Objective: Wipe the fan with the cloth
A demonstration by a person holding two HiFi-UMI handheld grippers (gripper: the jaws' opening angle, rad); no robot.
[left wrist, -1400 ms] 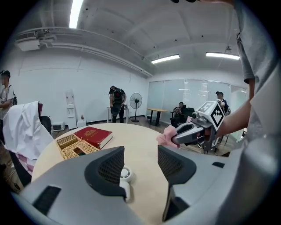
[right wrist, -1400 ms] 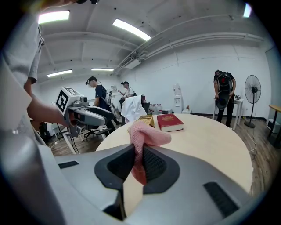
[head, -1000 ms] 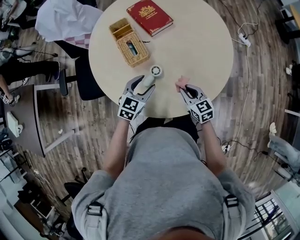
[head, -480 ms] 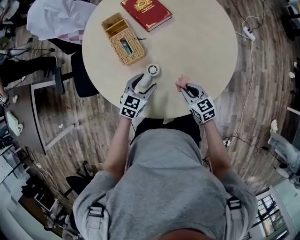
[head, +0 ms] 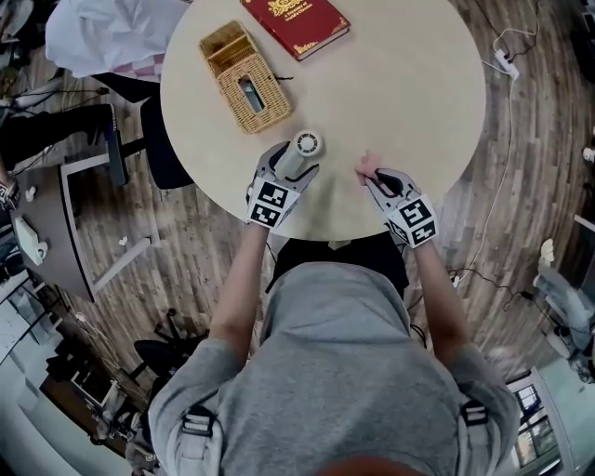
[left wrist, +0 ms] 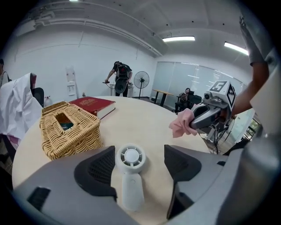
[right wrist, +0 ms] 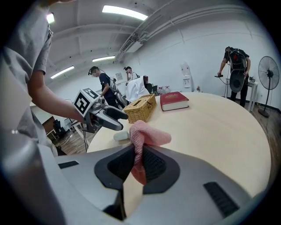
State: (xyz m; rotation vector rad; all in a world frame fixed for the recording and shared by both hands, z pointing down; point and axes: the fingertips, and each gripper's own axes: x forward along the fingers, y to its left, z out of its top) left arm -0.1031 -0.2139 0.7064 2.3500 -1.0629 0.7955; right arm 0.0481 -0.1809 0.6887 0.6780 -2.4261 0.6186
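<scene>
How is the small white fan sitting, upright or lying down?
Lying down: the fan rests flat on the table, its round grille facing up.

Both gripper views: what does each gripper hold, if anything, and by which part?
The right gripper pinches the pink cloth by one folded end. The left gripper holds nothing: its jaws have just been opening, and the fan lies loose between them.

round pale surface (head: 409, 112) | wicker box (head: 244, 82) w/ slot on top, nr left edge | red book (head: 297, 22) flat, just beyond box, not touching | white garment (head: 98, 37) over chair, off left | power strip (head: 508, 63) + cable on wood floor (head: 521, 186), right
</scene>
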